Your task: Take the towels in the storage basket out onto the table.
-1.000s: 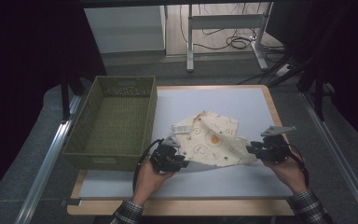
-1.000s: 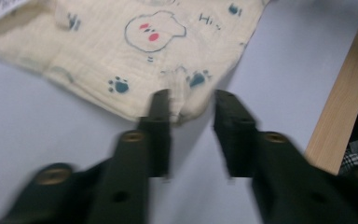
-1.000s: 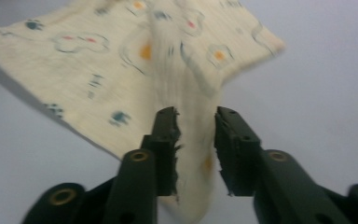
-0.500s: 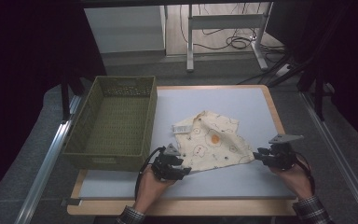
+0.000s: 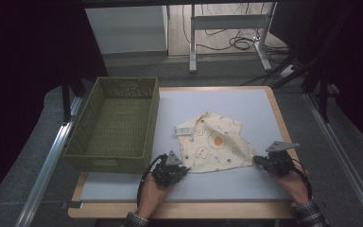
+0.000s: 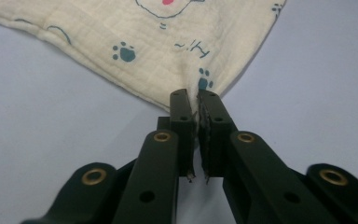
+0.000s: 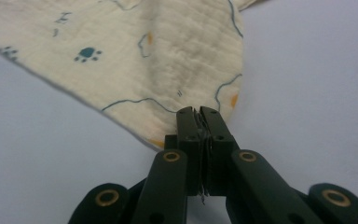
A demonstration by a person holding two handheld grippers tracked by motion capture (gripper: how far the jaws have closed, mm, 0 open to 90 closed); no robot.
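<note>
A wide pale-blue table (image 5: 227,101) with a wooden edge fills the scene, seen from above the person's side. On its left stands an olive-green woven basket (image 5: 116,125), open and with nothing in it. Right of the basket, toward the near edge, lies a cream cloth (image 5: 215,144) printed with cartoon animals, teal paw prints and an orange spot; it is loosely spread and a little rumpled.

The person's two hands come in from the near edge, each with a black tool. The left gripper (image 5: 177,169) has its jaws pressed together on the cloth's near-left corner, the fabric pinched between them, having just closed. The right gripper (image 5: 261,161) likewise has just closed, and its jaws pinch the near-right corner.

As I judge it, both corners are now secured and the cloth still rests on the table; lifting, folding or moving it toward the basket all remains.

A small white label (image 5: 183,130) sits at the cloth's far-left edge, its print too small to read. Scribbled letters (image 6: 193,47) on the fabric look like part of the pattern, not legible words.
</note>
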